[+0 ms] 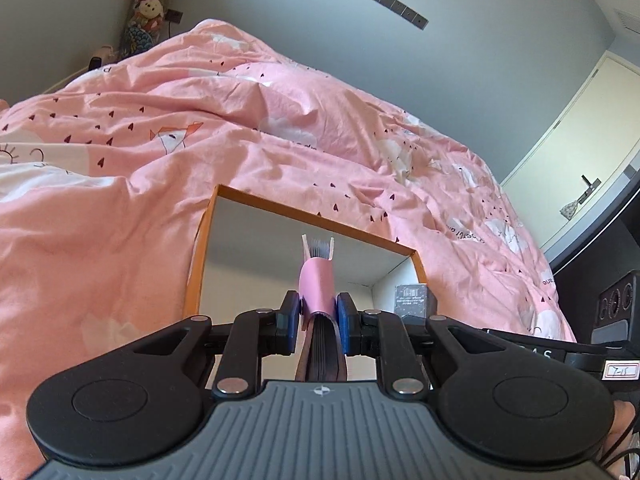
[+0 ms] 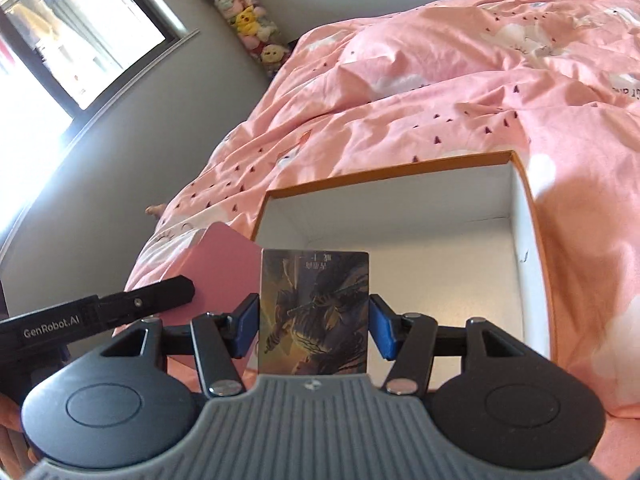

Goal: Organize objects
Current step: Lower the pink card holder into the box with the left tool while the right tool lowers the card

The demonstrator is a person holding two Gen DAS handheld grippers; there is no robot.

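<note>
Pink duvet (image 1: 224, 152) w/ small dark heart prints covers the bed, cotton-looking, heavily wrinkled; grey wall behind, stuffed toys (image 2: 248, 24) stacked in the corner, bright window (image 2: 72, 40) beside them.

Landmark: open box (image 2: 532, 216), rectangular, orange outer rim, plain matte white inside, sitting on the duvet. Same box in left wrist view (image 1: 200, 248).

Left gripper (image 1: 318, 316) is clenched on a pink card holder (image 1: 316, 280): thin, smooth pink cover, folded like a booklet, dark ribbed card edges showing at the near end, pale tabs and grey card ends sticking out at the far end. It stands on edge between the blue pads (image 1: 346, 322), poking fwd along the fingers, in front of the box's open side. From right wrist view the holder (image 2: 224, 268) shows as a flat pink rectangle just left of the box, w/ the left gripper's black finger (image 2: 160, 300) against it.

Right gripper (image 2: 314, 326) is grasping a single card (image 2: 314, 312): flat, glossy, rounded corners, dark gold-brown illustrated face w/ small text at the top edge. Blue pads (image 2: 382, 330) press its two side edges; card held upright, facing the cam, just in front of the box's near edge. In left wrist view its grey patterned back (image 1: 412, 300) shows beside the box's right corner.
</note>
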